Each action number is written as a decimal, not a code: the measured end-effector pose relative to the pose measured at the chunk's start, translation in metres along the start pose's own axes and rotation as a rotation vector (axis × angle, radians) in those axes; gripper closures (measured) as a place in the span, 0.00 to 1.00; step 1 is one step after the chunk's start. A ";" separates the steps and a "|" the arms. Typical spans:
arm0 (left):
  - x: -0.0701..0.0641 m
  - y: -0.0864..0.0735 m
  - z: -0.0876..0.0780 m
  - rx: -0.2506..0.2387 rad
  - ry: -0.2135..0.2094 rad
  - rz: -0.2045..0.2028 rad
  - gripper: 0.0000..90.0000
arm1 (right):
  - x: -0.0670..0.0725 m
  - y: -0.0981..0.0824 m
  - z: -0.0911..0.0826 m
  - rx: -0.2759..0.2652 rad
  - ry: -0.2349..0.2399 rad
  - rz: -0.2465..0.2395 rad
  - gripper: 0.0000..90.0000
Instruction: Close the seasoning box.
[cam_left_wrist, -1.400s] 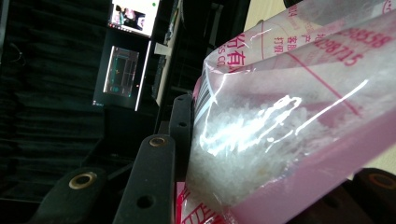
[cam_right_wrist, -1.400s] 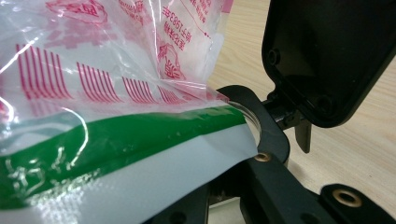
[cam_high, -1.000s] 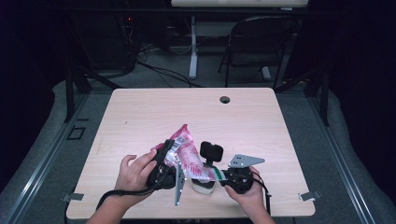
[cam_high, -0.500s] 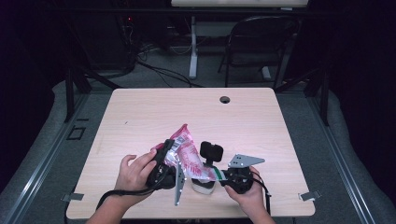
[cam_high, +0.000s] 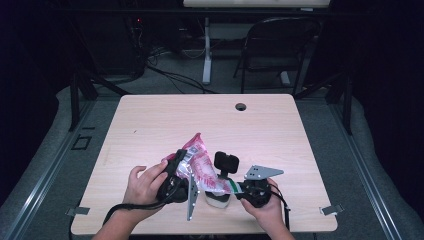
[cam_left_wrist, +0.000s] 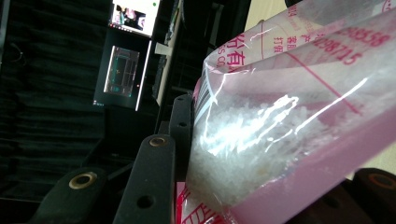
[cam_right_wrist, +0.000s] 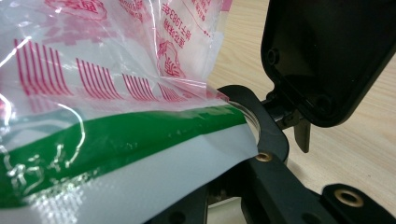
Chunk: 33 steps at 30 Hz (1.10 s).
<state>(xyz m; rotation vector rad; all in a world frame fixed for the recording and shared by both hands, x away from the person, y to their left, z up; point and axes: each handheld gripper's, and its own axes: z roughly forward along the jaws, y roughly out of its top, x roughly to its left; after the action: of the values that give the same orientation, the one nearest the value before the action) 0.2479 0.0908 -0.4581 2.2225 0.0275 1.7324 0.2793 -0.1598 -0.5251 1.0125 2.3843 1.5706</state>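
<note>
A pink-and-red printed plastic bag (cam_high: 200, 162) of white granules (cam_left_wrist: 252, 135) is held up between both grippers over the table's near edge. My left gripper (cam_high: 184, 166) is shut on the bag's left side, and one black finger (cam_left_wrist: 149, 182) presses against the film. My right gripper (cam_high: 234, 188) is shut on the bag's lower green-and-white corner (cam_right_wrist: 116, 154). Under that corner sits a white jar (cam_high: 218, 199) with its black hinged lid (cam_high: 226, 161) flipped open. The bag's corner lies over the jar's round mouth (cam_right_wrist: 254, 126).
The wooden table (cam_high: 150, 120) has a round cable hole (cam_high: 241, 106) near its far edge. Behind the table stand a black chair (cam_high: 280, 45) and a desk leg with cables on the floor. A lit monitor (cam_left_wrist: 126, 70) shows in the left gripper view.
</note>
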 end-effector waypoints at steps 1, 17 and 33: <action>0.000 0.000 0.000 -0.001 -0.001 -0.001 0.80 | 0.000 0.000 0.000 0.000 0.000 0.000 1.00; 0.001 0.001 -0.001 -0.003 0.003 0.000 0.80 | 0.000 0.000 0.000 -0.001 -0.001 -0.001 0.99; 0.001 0.002 -0.002 -0.005 0.001 0.001 0.80 | 0.000 0.000 0.001 0.013 0.003 0.002 1.00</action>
<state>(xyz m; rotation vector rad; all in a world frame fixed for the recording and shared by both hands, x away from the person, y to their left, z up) 0.2463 0.0894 -0.4562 2.2186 0.0224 1.7327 0.2799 -0.1585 -0.5255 1.0155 2.3994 1.5607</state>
